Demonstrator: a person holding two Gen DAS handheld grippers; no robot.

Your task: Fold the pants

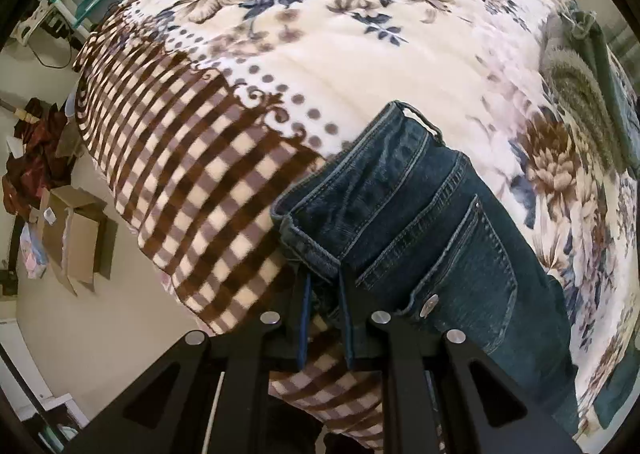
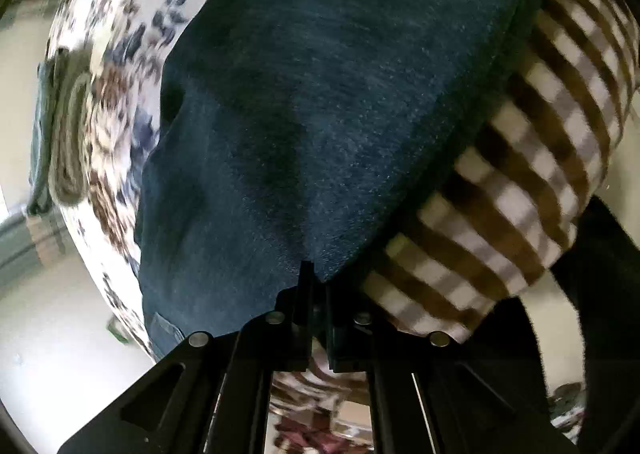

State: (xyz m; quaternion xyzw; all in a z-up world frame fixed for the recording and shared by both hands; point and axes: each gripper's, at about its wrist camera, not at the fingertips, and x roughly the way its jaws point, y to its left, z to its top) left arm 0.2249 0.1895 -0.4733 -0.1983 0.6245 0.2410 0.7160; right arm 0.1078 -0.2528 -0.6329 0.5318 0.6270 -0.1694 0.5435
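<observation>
One pair of dark blue denim pants (image 1: 420, 222), lying on a bed under a floral and brown-checked blanket (image 1: 328, 54), along the checked border near the bed's edge. The waistband end, with belt loop, riveted back pocket and doubled seams, shows in the left wrist view; a plain expanse of leg cloth fills the right wrist view.

Left gripper (image 1: 323, 286): jaws drawn in on the stitched waistband corner, denim pinched between them. Right gripper (image 2: 316, 282): jaws nearly together, with a fold edge of the cloth appearing caught at their tips.

Handling, as judged: denim is heavy for a garment, limp overall yet stiffer at the waistband, seams and pocket, and not slippery or fragile. Thick stitched edges give the surest hold; plain single-layer cloth may sag or slide out under its own weight when lifted. The plush blanket beneath is likely to drag on the cloth and ruck up.

Not made out: the hems and the far leg, cut off at the frame edges; how many layers already lie doubled; the exact depth of cloth inside the right jaws, lost in shadow and motion blur. A folded striped and green textile (image 1: 580, 66) lies toward the far side of the bed. Cardboard boxes (image 1: 76, 238) stand on the floor beside the bed.
</observation>
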